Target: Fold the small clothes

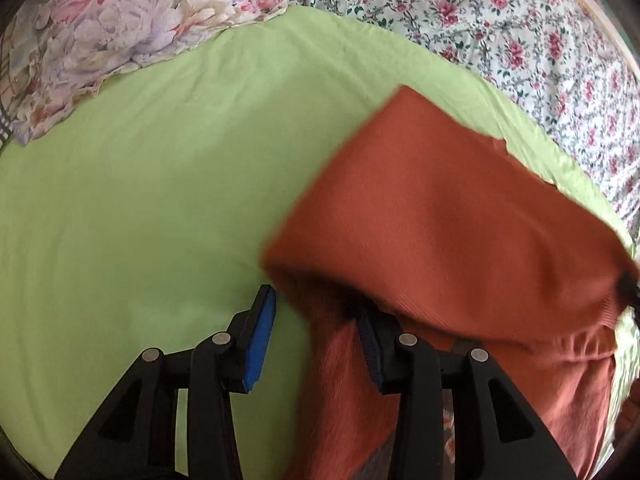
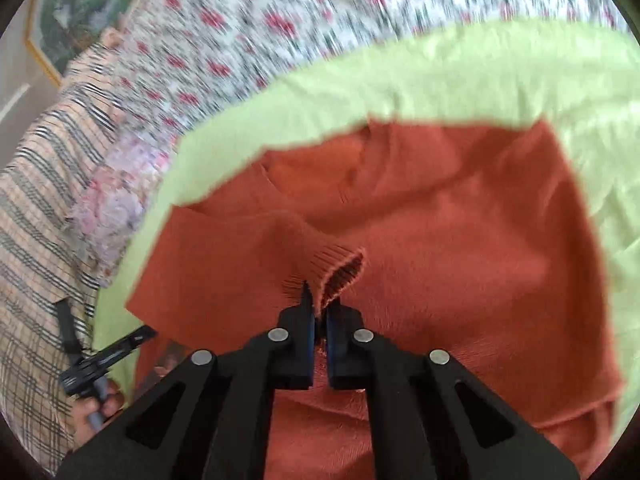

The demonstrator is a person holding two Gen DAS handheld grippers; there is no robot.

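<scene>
A rust-orange knit sweater [image 2: 460,220] lies on a light green sheet [image 2: 480,72]. My right gripper [image 2: 320,312] is shut on the ribbed cuff [image 2: 336,268] of a sleeve, held over the sweater's body. In the left wrist view the sweater [image 1: 440,220] fills the right side. My left gripper [image 1: 316,320] is open; a sweater fold drapes over its right finger [image 1: 372,352], while its left finger [image 1: 260,340] is bare over the green sheet [image 1: 140,200].
A rose-print bedspread [image 1: 520,40] lies behind the green sheet. A pale floral cloth [image 1: 100,40] sits at the far left. In the right wrist view a plaid cloth [image 2: 40,240] is at the left, near the other hand-held gripper [image 2: 104,360].
</scene>
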